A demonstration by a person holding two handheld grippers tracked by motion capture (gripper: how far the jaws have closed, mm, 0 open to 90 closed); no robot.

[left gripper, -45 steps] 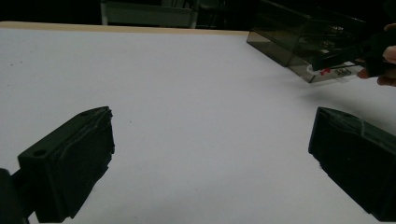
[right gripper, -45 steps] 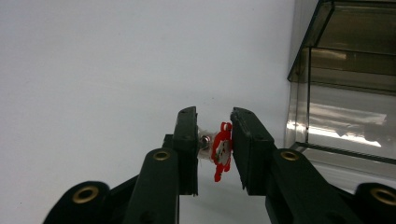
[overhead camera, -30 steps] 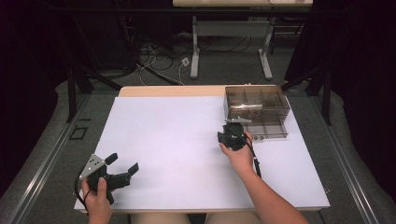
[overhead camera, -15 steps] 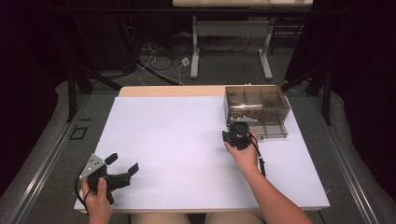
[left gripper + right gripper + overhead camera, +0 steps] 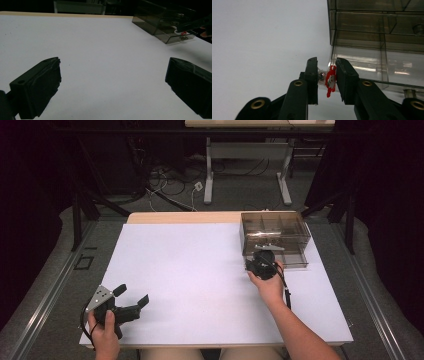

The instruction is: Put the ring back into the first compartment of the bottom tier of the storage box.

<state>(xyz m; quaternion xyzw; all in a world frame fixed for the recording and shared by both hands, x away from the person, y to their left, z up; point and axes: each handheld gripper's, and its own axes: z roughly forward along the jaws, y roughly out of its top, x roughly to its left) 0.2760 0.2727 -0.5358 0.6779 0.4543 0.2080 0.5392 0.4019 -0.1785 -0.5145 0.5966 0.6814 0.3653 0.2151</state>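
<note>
One smoky clear plastic organizer box (image 5: 274, 237) stands at the upper right of the table (image 5: 190, 270) in the high view, and the right claw (image 5: 326, 75) works at its near edge, where a pulled-out tray or drawer (image 5: 372, 67) of the same clear plastic juts toward the person. In the right gripper view the jaws stand narrow, pinched on a small clear tab with a red mark (image 5: 330, 80) at the front lip of that tray; whether the tab is a handle or a label I cannot tell. Judging from the thin walls and visible dividers, the box is light, stiff and somewhat brittle, with a slick surface, so it may slide on the white table cover rather than let the drawer run; the tab looks like the only sensible grip, taken squarely and pulled straight along the drawer's line, not twisted. Something small and pale lies inside (image 5: 269, 247), too blurred to name. The left claw (image 5: 131, 301) rests low at the lower left of the high view, well apart from the box, its jaws spread wide with nothing between them. Count: one box, one drawer showing, one red-marked tab, two claws.
</note>
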